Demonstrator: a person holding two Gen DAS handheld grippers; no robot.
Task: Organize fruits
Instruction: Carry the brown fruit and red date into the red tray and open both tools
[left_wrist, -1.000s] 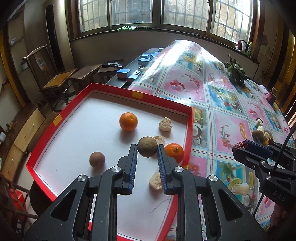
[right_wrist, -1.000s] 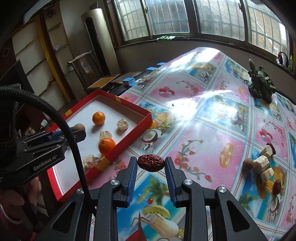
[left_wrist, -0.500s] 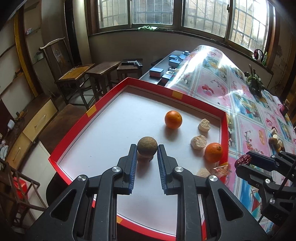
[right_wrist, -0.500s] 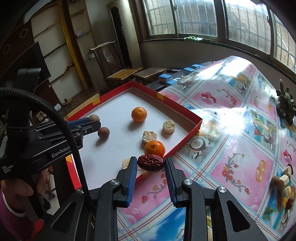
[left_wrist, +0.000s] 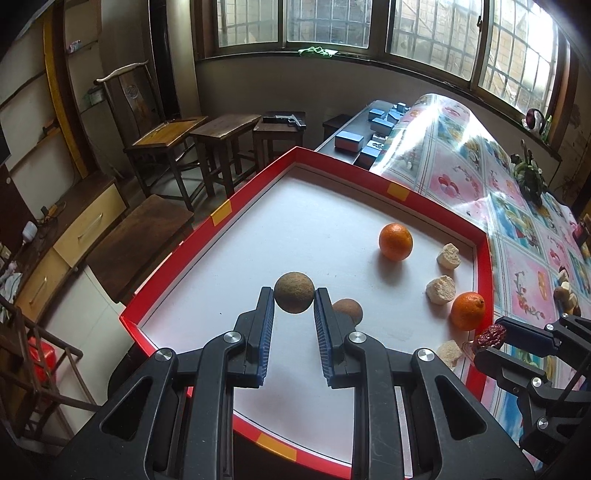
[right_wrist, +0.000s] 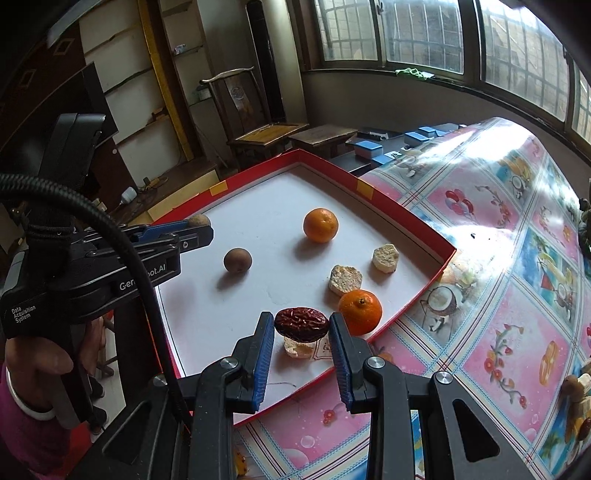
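Left claw (left_wrist: 294, 303) and right claw (right_wrist: 301, 325) both clamped, each carrying something.

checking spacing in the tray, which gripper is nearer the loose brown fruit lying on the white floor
Left. The left gripper, holding a matching brown fruit, hangs right beside the loose brown fruit; the right gripper sits at the tray's near edge.

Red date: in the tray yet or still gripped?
Still gripped. The red date sits clamped in the right gripper, held above the red tray.

Barred windows (left_wrist: 325, 22) line the far wall; a wooden chair (left_wrist: 162, 136) and stools (left_wrist: 225, 125) stand beneath, daylight glaring in.
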